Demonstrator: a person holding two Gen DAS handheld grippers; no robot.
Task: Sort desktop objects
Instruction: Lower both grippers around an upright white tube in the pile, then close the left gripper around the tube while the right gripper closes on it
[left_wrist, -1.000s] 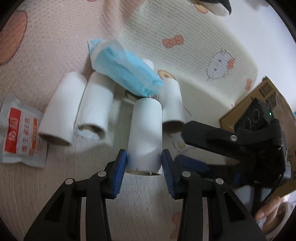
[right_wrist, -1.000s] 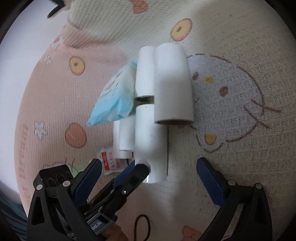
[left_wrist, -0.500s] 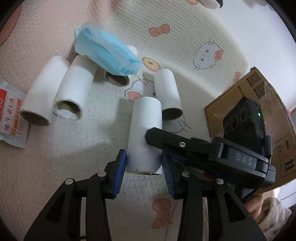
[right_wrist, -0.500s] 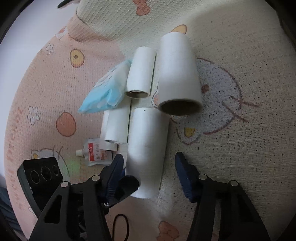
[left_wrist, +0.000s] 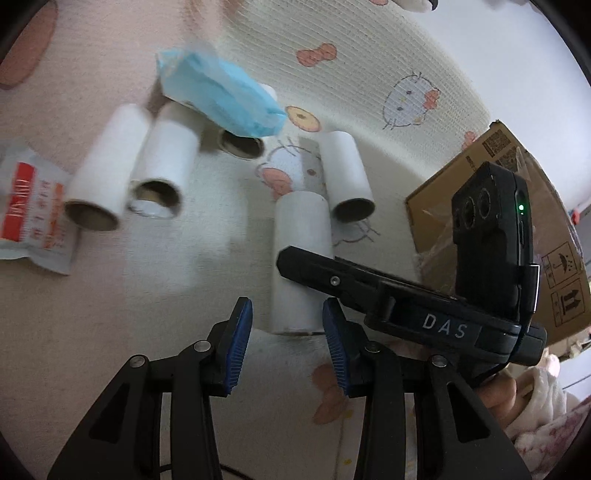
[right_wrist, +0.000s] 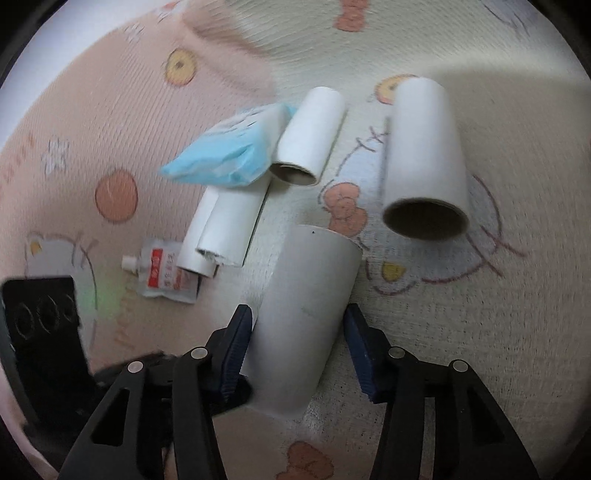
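Note:
A white cardboard tube (left_wrist: 301, 254) (right_wrist: 306, 314) lies lengthwise on the cartoon-print mat. My right gripper (right_wrist: 298, 314) is closing on it, and both blue pads rest against its sides. The right gripper's finger (left_wrist: 332, 275) crosses over the tube in the left wrist view. My left gripper (left_wrist: 287, 306) stands around the tube's near end; its left pad is clear of the tube, and its right pad is at the tube's edge. Several more white tubes (left_wrist: 162, 166) (right_wrist: 424, 158) lie beyond, one under a blue face-mask pack (left_wrist: 221, 96) (right_wrist: 225, 155).
A red-and-white sachet (left_wrist: 29, 206) (right_wrist: 166, 277) lies left of the tubes. A cardboard box (left_wrist: 480, 177) stands at the right edge of the mat. A person's hand (left_wrist: 498, 395) holds the right gripper. The left gripper's black body (right_wrist: 40, 332) fills the right wrist view's lower left.
My right gripper came in wide open, rolled and closed on the tube. The tube now sits off-centre in the left jaws, away from the left pad.

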